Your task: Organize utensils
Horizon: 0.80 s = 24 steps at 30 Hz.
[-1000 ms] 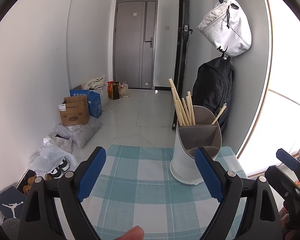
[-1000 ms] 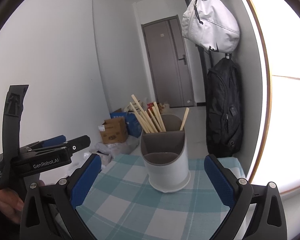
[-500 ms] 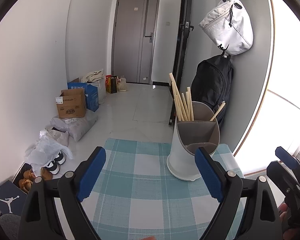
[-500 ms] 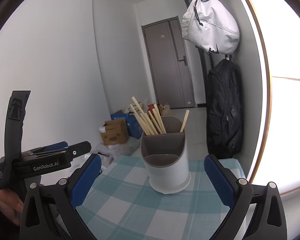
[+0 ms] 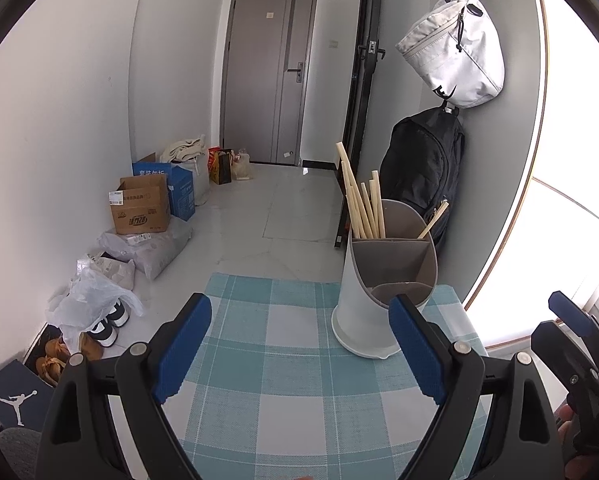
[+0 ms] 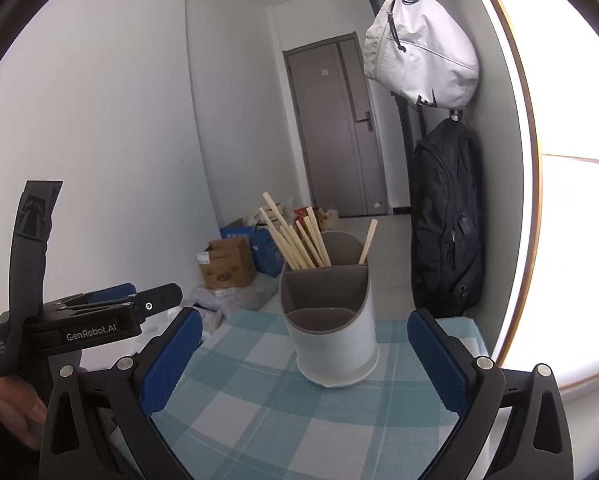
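Observation:
A white utensil holder (image 5: 363,316) with grey compartments stands on the teal checked tablecloth (image 5: 283,392), at its far right; it also shows in the right wrist view (image 6: 335,344). Several wooden chopsticks (image 5: 361,204) lean in its back compartments, most at the left, one (image 5: 431,226) at the right; in the right wrist view they (image 6: 295,240) stand the same way. The front compartment looks empty. My left gripper (image 5: 299,344) is open and empty, short of the holder. My right gripper (image 6: 303,356) is open and empty, facing the holder.
The small table's far edge drops to a tiled floor. A cardboard box (image 5: 141,210), bags and shoes (image 5: 99,328) lie at the left wall. A black backpack (image 5: 423,168) and a white bag (image 5: 455,48) hang on the right wall behind the holder.
Both grippers have drawn back and risen a little from the holder, both open throughout. The fingertip at the bottom edge of the left view has almost gone.

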{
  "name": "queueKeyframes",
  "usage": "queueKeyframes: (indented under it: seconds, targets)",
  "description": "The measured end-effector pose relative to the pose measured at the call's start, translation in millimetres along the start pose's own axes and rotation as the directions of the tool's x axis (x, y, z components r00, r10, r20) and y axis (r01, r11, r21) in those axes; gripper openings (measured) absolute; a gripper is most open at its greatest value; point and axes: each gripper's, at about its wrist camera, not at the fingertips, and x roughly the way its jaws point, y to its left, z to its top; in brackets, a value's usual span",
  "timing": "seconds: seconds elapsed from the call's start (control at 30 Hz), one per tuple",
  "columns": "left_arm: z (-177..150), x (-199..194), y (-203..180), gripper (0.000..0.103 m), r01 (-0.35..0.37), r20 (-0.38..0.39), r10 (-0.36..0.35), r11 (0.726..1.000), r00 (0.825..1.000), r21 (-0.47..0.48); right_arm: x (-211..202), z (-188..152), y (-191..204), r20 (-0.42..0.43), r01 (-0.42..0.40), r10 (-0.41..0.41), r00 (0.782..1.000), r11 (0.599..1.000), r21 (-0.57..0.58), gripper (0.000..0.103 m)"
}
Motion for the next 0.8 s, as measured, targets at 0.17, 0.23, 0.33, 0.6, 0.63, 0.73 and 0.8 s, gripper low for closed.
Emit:
queueKeyframes:
  seconds: [0.17, 0.23, 0.33, 0.6, 0.63, 0.73, 0.8]
  targets:
    - [-0.8, 0.3, 0.0, 0.087, 0.004, -0.005, -0.004, 1.000, 1.000, 0.004, -0.6, 0.5, -0.7, -0.002, -0.002, 0.002, 1.000, 1.000, -0.001, 0.103]
    - [-1.3, 2.2, 0.1, 0.087, 0.005, -0.016, -0.004, 1.000, 1.000, 0.004, -0.3, 0.3, -0.5, -0.003, -0.001, 0.001, 1.000, 1.000, -0.002, 0.103]
    - [-1.4, 2.4, -0.1, 0.087, 0.005, -0.017, -0.005, 1.000, 1.000, 0.007, -0.8, 0.7, -0.3, -0.002, -0.005, 0.005, 1.000, 1.000, -0.003, 0.103]
    - [-1.5, 2.3, -0.6, 0.087, -0.004, -0.020, 0.004, 1.000, 1.000, 0.007, 0.7, 0.7, 0.3, -0.007, -0.010, 0.010, 1.000, 1.000, -0.014, 0.103]
    - [-1.8, 3.0, -0.1, 0.087, -0.005, -0.023, 0.006, 1.000, 1.000, 0.007, 0.9, 0.5, 0.2, -0.007, -0.009, 0.009, 1.000, 1.000, -0.015, 0.103]
    - [-2.2, 3.8, 1.6, 0.087, -0.006, -0.027, 0.006, 1.000, 1.000, -0.004, 1.2, 0.1, 0.2, -0.009, -0.011, 0.011, 1.000, 1.000, -0.014, 0.103]
    - [-2.5, 3.8, 0.8, 0.087, -0.009, -0.028, 0.009, 1.000, 1.000, -0.003, 1.0, 0.1, 0.7, -0.010, -0.012, 0.011, 1.000, 1.000, -0.016, 0.103]
